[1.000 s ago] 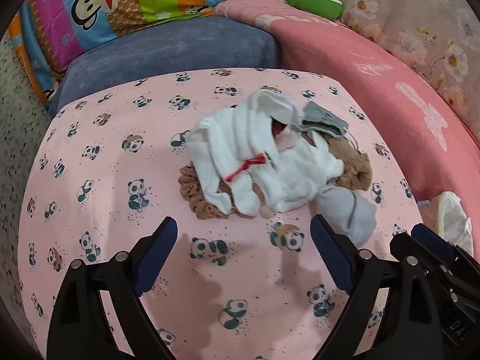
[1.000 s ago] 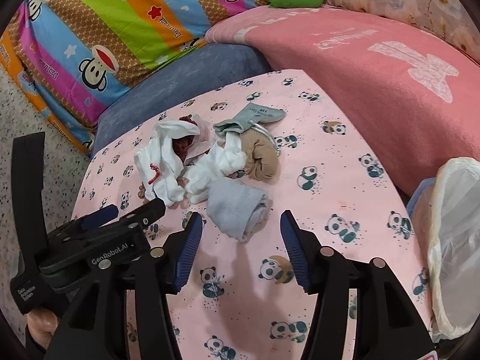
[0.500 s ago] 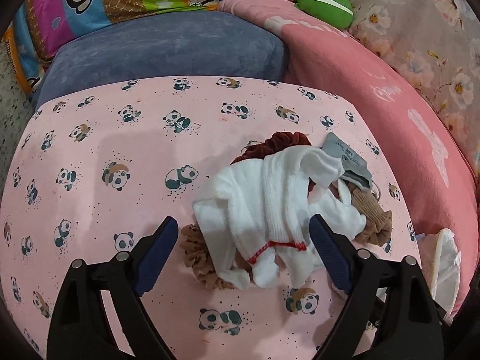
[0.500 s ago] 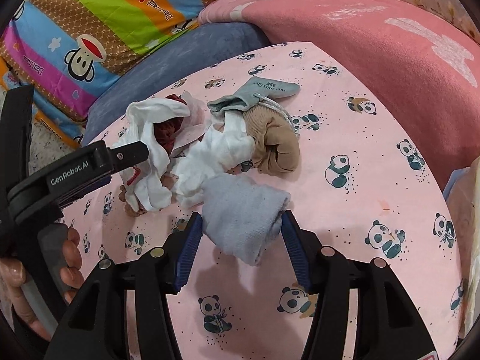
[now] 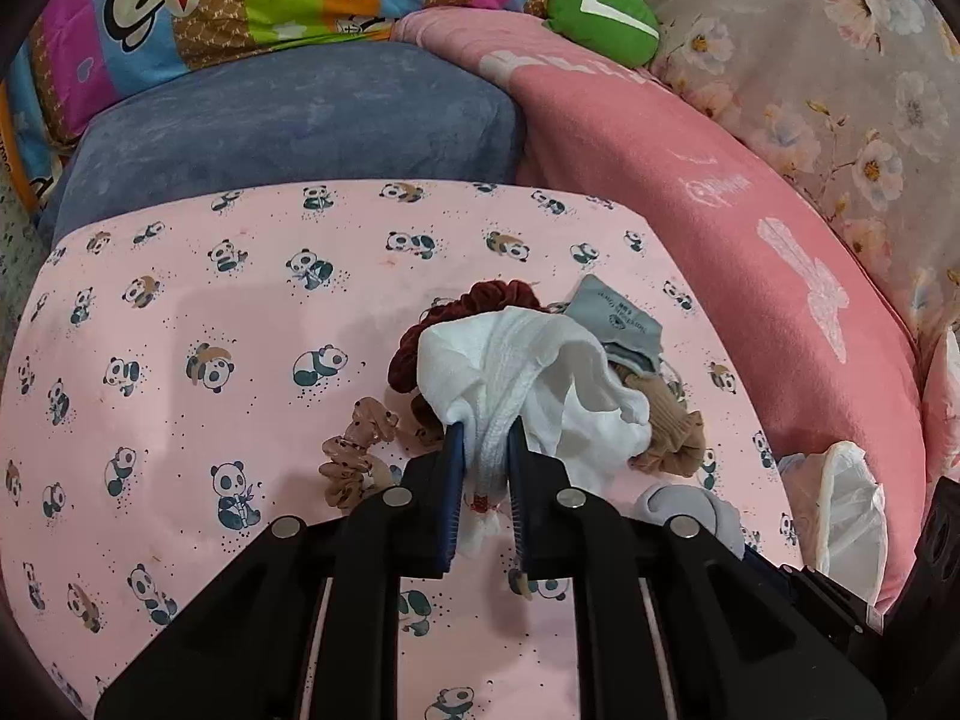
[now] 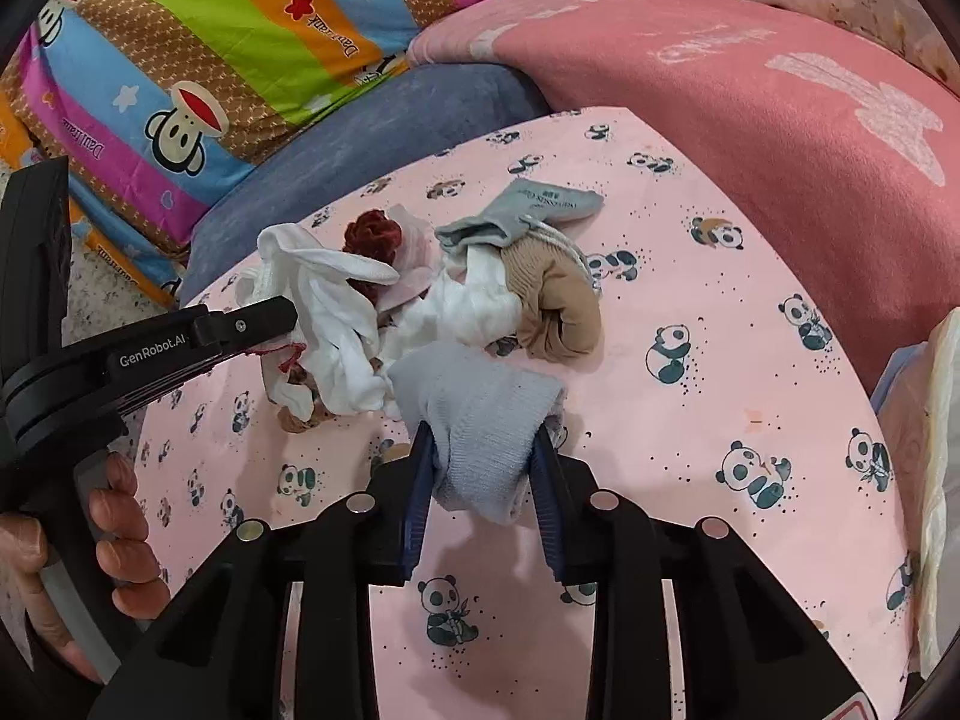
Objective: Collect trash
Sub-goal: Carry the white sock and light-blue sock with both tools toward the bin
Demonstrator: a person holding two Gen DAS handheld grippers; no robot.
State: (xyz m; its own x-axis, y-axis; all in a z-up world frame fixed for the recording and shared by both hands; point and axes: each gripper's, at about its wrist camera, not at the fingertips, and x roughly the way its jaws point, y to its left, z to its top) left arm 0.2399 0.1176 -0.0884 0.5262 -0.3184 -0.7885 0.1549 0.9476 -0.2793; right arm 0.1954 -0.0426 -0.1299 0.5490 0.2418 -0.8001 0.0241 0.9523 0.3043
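Grasping step: the left gripper [image 5: 485, 441] jaws have just closed on the white sock [image 5: 510, 372], the right gripper [image 6: 480, 450] jaws on the grey sock [image 6: 480, 414]; next, probably lift both toward the white bag [image 5: 852, 504] right of the jaws.

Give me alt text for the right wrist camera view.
The right gripper, jaws just closed, pinches a grey sock on a pink panda-print cloth. Beside it, the left gripper clamps a white sock from a small pile.

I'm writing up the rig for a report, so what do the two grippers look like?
Both are black plastic linkage frames with round silver pivot pins and dark blue pads on the fingers. The left gripper shows white "GenRobot.AI" lettering on its side in the right wrist view. The right gripper looks the same build. No cables or sleeves are visible.
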